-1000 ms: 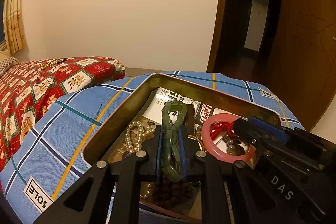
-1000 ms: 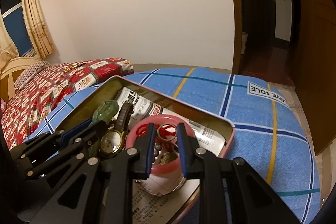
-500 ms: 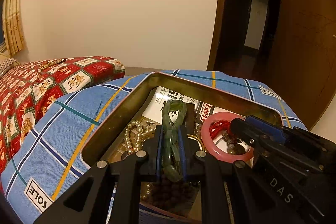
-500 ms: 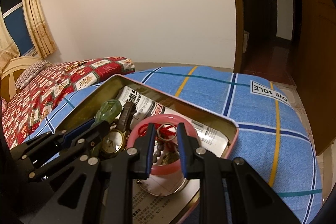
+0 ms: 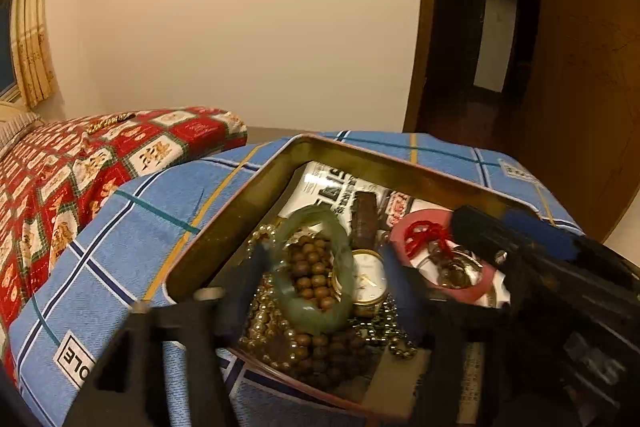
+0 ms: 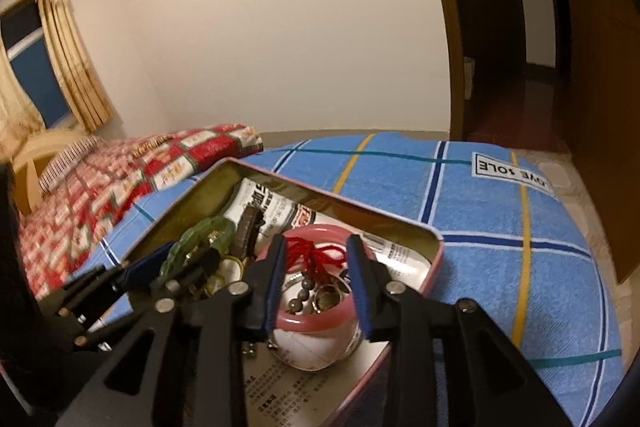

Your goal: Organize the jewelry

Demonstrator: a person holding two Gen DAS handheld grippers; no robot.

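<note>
A metal tin (image 5: 240,203) lined with newspaper stands on a blue checked cloth and holds jewelry. My left gripper (image 5: 322,263) is open, its jaws either side of a green bangle (image 5: 344,247) that lies flat on brown beads (image 5: 316,279) and a pearl string. A gold watch (image 5: 368,279) lies beside it. My right gripper (image 6: 316,263) is open over a pink bangle (image 6: 316,321) with a red cord (image 6: 320,251) and small rings inside. The green bangle (image 6: 200,239) and the tin's rim (image 6: 400,219) also show in the right wrist view.
The blue checked cloth (image 6: 480,211) covers a raised surface around the tin. A red patterned bedspread (image 5: 60,179) lies to the left. A doorway (image 5: 480,27) and a wooden door (image 5: 592,67) stand at the right. A curtained window (image 6: 40,67) is at the far left.
My left gripper opened and let go of the green bangle, which now lies flat in the tin. My right gripper opened wider over the pink bangle.
</note>
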